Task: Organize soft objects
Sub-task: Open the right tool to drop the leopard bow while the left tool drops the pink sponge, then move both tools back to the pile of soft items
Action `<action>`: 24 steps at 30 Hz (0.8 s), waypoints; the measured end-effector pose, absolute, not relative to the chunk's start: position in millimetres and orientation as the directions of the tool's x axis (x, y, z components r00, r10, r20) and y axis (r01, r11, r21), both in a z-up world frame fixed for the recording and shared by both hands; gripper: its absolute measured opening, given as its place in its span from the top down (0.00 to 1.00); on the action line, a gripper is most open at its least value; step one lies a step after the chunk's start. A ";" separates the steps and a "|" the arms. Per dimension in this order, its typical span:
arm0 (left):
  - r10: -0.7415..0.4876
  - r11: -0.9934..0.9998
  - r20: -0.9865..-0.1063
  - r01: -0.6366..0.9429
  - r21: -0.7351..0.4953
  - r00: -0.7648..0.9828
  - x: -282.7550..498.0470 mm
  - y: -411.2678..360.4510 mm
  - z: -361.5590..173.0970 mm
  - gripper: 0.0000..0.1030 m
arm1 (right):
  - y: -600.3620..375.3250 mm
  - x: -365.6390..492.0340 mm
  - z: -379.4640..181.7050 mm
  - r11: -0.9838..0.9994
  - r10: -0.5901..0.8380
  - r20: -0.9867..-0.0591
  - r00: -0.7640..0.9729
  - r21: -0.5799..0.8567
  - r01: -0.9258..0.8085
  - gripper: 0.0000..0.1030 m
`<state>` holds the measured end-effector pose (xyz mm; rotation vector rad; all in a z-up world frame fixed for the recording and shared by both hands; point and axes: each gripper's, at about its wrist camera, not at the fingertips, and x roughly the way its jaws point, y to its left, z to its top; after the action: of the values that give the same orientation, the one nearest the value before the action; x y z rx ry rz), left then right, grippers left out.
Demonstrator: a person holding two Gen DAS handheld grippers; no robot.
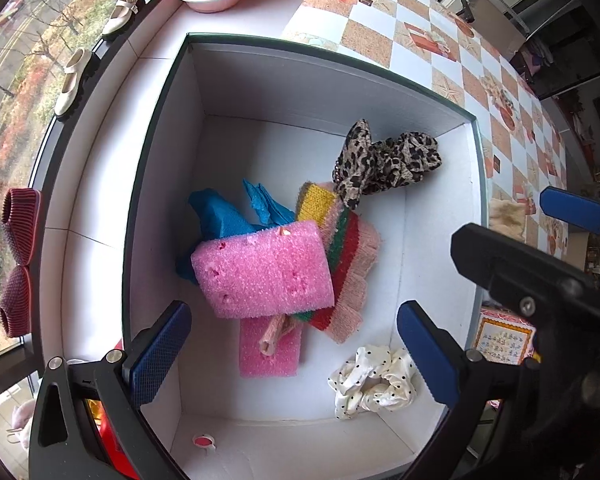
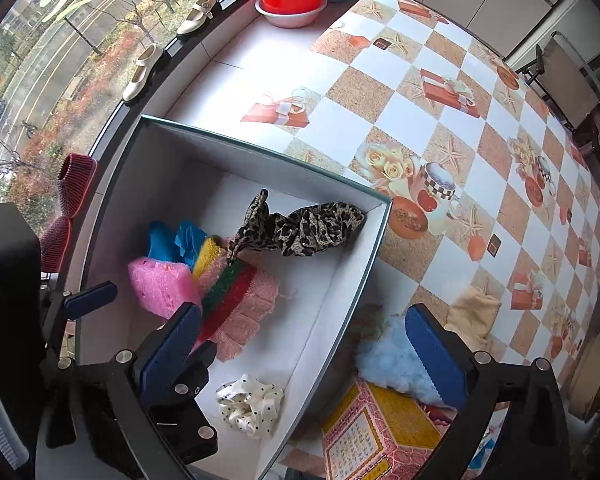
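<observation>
Both the left gripper (image 1: 292, 356) and right gripper (image 2: 312, 354) hang wide open and empty over the box (image 1: 160, 128) at the desk's window edge, where the soft objects (image 1: 260, 268) lie piled, presumably for collection.

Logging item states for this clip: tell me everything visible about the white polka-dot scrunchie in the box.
The white polka-dot scrunchie is a gathered ring of glossy, satin-like cream fabric with small black dots, bunched into puffy folds. It lies flat and loose on the floor of the white box, in the near corner, close to the side wall. It sits apart from the striped knit cloth and pink foam; nothing rests on it. Neither gripper holds it; the left gripper hangs open above it.
</observation>
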<state>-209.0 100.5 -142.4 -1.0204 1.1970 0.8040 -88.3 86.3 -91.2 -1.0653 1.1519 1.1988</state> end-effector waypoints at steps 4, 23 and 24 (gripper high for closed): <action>-0.018 0.355 -0.976 -0.911 -0.208 0.215 -209.7 96.5 -136.3 0.00 | 81.4 -85.5 -83.2 0.085 0.131 -0.991 0.026 -0.015 -0.996 0.00; -0.025 0.406 -0.966 -0.881 -0.244 0.256 -184.4 65.5 -92.3 0.00 | 3.7 -4.2 -26.9 0.316 0.234 -0.970 -0.066 0.140 -0.938 0.00; -0.029 0.411 -0.965 -0.877 -0.249 0.260 -180.5 63.3 -89.9 0.00 | -3.2 2.9 -25.2 0.336 0.238 -0.969 -0.069 0.149 -0.930 0.00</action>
<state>-180.5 63.3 -89.9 -0.9902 1.1691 0.7239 2.9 -3.2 -25.2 -0.7284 1.2712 1.1162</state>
